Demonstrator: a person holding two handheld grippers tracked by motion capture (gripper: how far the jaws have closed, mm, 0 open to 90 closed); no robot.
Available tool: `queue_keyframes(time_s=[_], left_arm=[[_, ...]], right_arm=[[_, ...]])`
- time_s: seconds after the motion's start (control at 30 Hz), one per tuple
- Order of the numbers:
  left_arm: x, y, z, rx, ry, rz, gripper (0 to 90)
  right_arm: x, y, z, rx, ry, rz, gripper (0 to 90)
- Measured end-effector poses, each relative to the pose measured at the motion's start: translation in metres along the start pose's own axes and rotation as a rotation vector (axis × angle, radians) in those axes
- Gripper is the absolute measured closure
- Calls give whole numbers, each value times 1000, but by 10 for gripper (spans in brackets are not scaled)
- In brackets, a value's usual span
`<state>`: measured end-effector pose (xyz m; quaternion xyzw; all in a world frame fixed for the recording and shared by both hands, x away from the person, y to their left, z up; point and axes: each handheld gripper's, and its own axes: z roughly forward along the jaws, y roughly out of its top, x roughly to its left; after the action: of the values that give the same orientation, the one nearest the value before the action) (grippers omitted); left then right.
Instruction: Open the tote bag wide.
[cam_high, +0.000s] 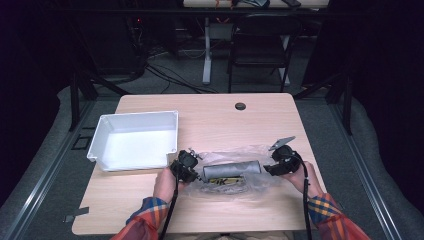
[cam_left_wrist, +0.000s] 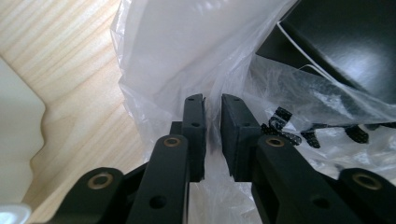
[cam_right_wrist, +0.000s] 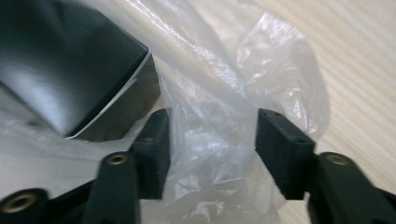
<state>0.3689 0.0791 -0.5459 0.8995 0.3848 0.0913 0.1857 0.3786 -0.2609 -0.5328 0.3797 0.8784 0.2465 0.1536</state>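
Bag: a clear, crinkled plastic bag (cam_high: 235, 175) lies flat on the near half of the wooden table (cam_high: 210, 115), stretched between the two grippers.
Contents: a dark grey rolled-up item (cam_high: 232, 169) lies lengthwise inside the bag; in the high view a small dark and yellowish thing sits just in front of it, too small to make out.
Bag and left claw: the left gripper (cam_high: 192, 172) sits at the bag's left end. In the left gripper view (cam_left_wrist: 212, 121) its two black jaws stand nearly together with a narrow gap, and a thin fold of the plastic bag (cam_left_wrist: 196, 56) runs up between them. Whether the pads still press the film cannot be told.
Bag and right claw: the right gripper (cam_high: 270, 167) sits at the bag's right end. In the right gripper view (cam_right_wrist: 212, 140) its jaws stand about half open, with bunched plastic bag (cam_right_wrist: 219, 116) in the gap; the pads do not pinch it.
Roll and right claw: in the right gripper view the grey roll (cam_right_wrist: 60, 74) lies just beyond the jaw at that view's left, close to its tip.
Roll and left claw: in the left gripper view the roll (cam_left_wrist: 345, 42) shows through the film, beyond the jaws and to that view's right.
Hands: each gripper is held by a hand coming from a plaid sleeve (cam_high: 145, 220).
Tray: a white plastic bin (cam_high: 102, 132) stands on the table's left side, just beyond the left gripper, apart from the bag.
Table surface: light wood grain, with a round dark cable hole (cam_high: 240, 106) near the far edge.
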Motion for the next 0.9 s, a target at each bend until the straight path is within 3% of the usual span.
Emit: queue_keyframes(time_s=[0.07,0.23,0.3,0.57,0.67,0.73,0.83,0.9], left_arm=[[0,0,-3,-5,5,7,772],[-2,1,-19,-30,7,16,667],[-3,1,-28,-57,8,22,636],[-5,17,-65,-200,25,15,425],[-2,29,-64,-222,8,9,399],[0,38,-57,-227,-40,9,390],[3,52,-43,-183,-72,7,394],[6,60,-34,-141,-98,5,403]], right_arm=[[0,1,-12,-11,8,-15,369],[6,5,-37,-102,35,-35,329],[9,7,-46,-123,34,-48,327],[26,6,-60,-192,129,-65,349],[36,4,-58,-178,173,-90,365],[42,2,-54,-153,209,-110,379],[49,-2,-40,-87,231,-144,387],[51,-5,-28,-42,215,-151,388]])
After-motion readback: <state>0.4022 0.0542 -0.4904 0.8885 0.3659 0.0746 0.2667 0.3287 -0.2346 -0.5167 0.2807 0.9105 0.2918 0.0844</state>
